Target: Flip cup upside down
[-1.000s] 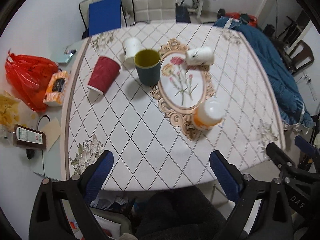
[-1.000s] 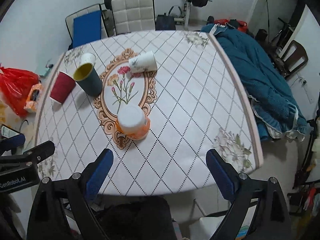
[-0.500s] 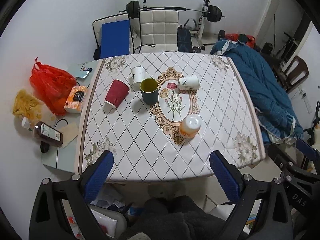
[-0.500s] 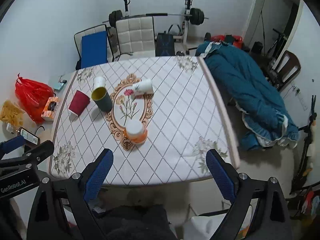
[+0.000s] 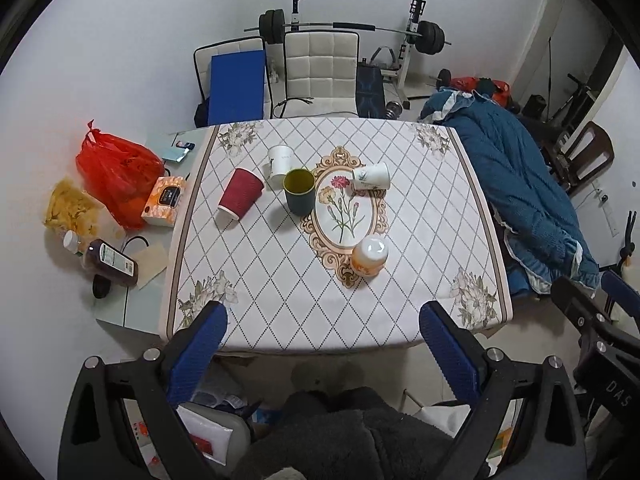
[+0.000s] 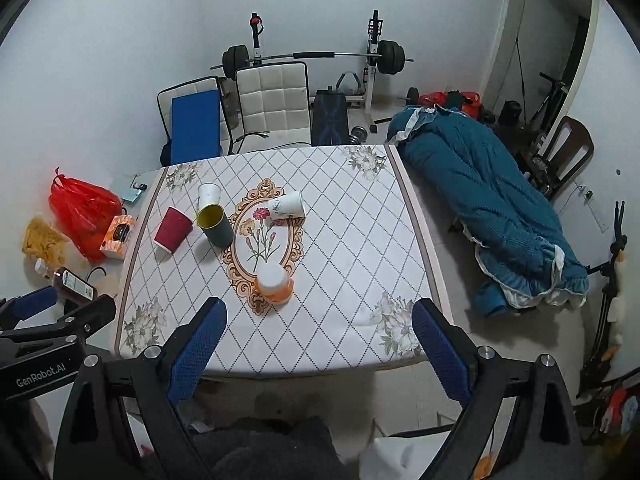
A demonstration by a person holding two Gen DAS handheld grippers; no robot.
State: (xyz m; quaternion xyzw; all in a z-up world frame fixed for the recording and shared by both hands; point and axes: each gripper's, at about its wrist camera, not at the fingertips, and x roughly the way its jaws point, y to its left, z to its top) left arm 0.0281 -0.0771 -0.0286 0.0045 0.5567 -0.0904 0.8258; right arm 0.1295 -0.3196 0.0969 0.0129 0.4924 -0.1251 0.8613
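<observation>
Several cups stand on a table [image 5: 420, 240] with a diamond-pattern cloth. An orange cup [image 5: 369, 257] [image 6: 273, 282] sits upside down near the front. A dark green cup [image 5: 300, 192] [image 6: 215, 225] stands upright with its mouth open. A red cup [image 5: 241, 194] [image 6: 173, 229] is upside down and looks tilted. A white cup [image 5: 279, 161] [image 6: 209, 197] stands behind the green one. A flowered white cup [image 5: 371, 176] [image 6: 287, 207] lies on its side. My left gripper [image 5: 323, 338] and right gripper [image 6: 319, 334] are open, empty, high above the table's near edge.
A red bag [image 5: 116, 176], a tissue box [image 5: 165, 201] and a brown bottle [image 5: 110, 264] lie left of the table. Two chairs [image 5: 320, 72] and a barbell rack stand behind it. A blue blanket [image 5: 516, 196] lies on the right.
Both grippers have pulled back and up from the table, so the whole table and room now show. The cups have not moved.
</observation>
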